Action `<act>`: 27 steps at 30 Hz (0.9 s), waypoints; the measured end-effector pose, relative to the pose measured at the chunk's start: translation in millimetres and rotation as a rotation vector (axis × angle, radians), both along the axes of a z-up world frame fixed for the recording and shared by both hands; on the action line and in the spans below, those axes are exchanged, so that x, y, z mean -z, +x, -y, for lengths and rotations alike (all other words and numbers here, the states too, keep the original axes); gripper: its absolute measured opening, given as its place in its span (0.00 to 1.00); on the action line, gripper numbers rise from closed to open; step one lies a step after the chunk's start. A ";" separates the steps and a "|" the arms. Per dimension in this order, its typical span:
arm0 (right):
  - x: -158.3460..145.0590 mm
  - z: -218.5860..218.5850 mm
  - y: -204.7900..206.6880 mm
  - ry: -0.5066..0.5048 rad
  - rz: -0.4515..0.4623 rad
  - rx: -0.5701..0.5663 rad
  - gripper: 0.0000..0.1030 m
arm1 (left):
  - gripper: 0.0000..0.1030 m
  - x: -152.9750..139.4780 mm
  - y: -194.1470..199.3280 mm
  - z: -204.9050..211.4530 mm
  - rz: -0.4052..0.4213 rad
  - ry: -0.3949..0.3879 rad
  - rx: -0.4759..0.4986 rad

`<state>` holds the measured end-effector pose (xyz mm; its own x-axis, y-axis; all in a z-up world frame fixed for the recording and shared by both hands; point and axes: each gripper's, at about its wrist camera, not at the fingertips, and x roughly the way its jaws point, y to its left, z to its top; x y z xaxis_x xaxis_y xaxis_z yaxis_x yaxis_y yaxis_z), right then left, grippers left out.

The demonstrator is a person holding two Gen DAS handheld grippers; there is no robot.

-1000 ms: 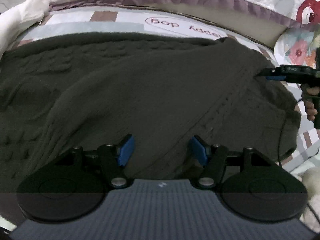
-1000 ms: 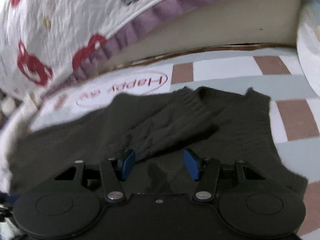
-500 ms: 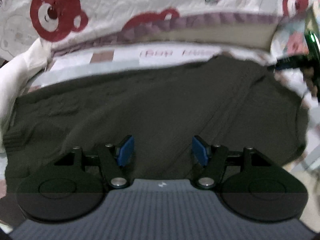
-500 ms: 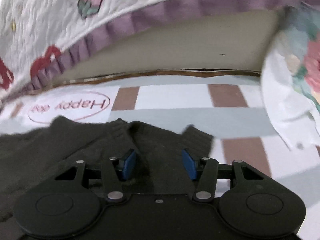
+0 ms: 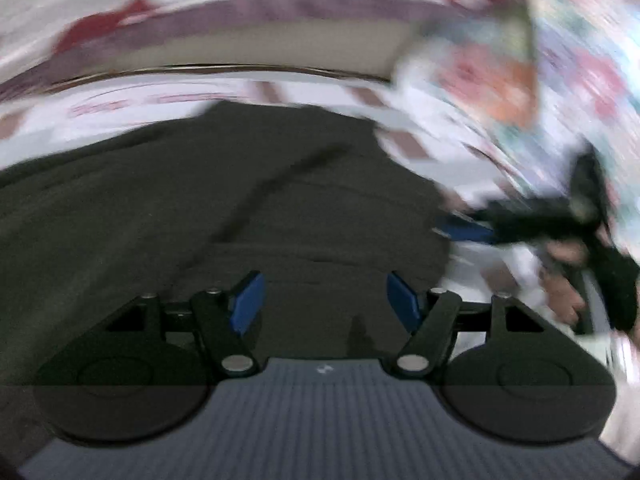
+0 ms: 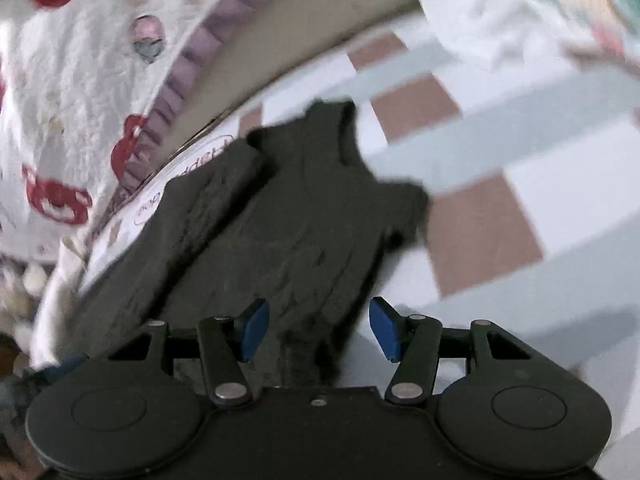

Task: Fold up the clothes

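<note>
Bed surface under both cameras: checked sheet (image 6: 480, 224) in brown, white and pale blue squares, a white quilt (image 6: 72, 80) with red prints and a purple frill heaped along the far side.

Nearest, right wrist view: right hand-held gripper (image 6: 318, 328) with jaws spread and opening; blue pads clear of the cloth. Dark knit sweater (image 6: 288, 232) passes between them at 6 o'clock but is not pinched. From there the sweater runs up toward 12 o'clock, ending in two knit tabs near the sheet's far squares. A folded sleeve or flap lies along its 10 o'clock side, just beside an oval printed label on the sheet.

Left wrist view, heavily blurred: left hand-held gripper (image 5: 322, 304) likewise wide and opening, nothing gripped. Sweater (image 5: 200, 220) fills the ground from 6 to 11 o'clock, a dark crease running diagonally across it. At 3 o'clock, the other gripper and the hand (image 5: 564, 280) holding it, over the sweater's edge. Beyond, at 1 o'clock, floral bedding (image 5: 540, 60), detail lost to blur.

Judgement: between folds, both tools seeking new hold points.

Risks:
- Closing on one layer only where the knit is doubled; the fold then peels apart on lifting.
- Thick, soft knit may slip from the pads if caught only at its edge.
- Dragging instead of lifting could pull the folded flap out of line.
- The two grippers work close together; they could knock each other.
</note>
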<state>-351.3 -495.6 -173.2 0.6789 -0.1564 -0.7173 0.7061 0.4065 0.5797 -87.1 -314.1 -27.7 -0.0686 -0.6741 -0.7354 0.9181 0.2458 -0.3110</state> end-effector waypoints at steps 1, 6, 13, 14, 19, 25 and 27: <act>5.3 0.9 -0.4 0.036 0.026 0.011 0.59 | 0.65 3.7 -9.7 6.0 0.016 0.008 0.035; 20.0 -2.1 3.6 0.066 0.104 0.014 0.62 | 0.64 46.1 -1.0 13.5 -0.058 0.187 -0.042; 39.6 1.5 -9.0 0.175 0.301 0.089 0.65 | 0.64 54.5 3.8 10.0 -0.064 0.198 -0.073; 42.6 2.9 -9.8 0.178 0.319 0.109 0.64 | 0.64 54.0 2.0 8.7 -0.052 0.192 -0.072; 51.3 8.9 1.6 0.122 0.368 0.135 0.62 | 0.40 49.6 2.9 -2.4 -0.025 0.168 -0.120; 7.8 -0.6 37.7 0.016 0.380 -0.073 0.07 | 0.14 34.0 26.2 -13.9 -0.055 0.139 -0.226; -14.2 -6.0 54.9 -0.037 0.367 -0.129 0.07 | 0.15 19.0 37.2 -22.0 -0.063 0.096 -0.248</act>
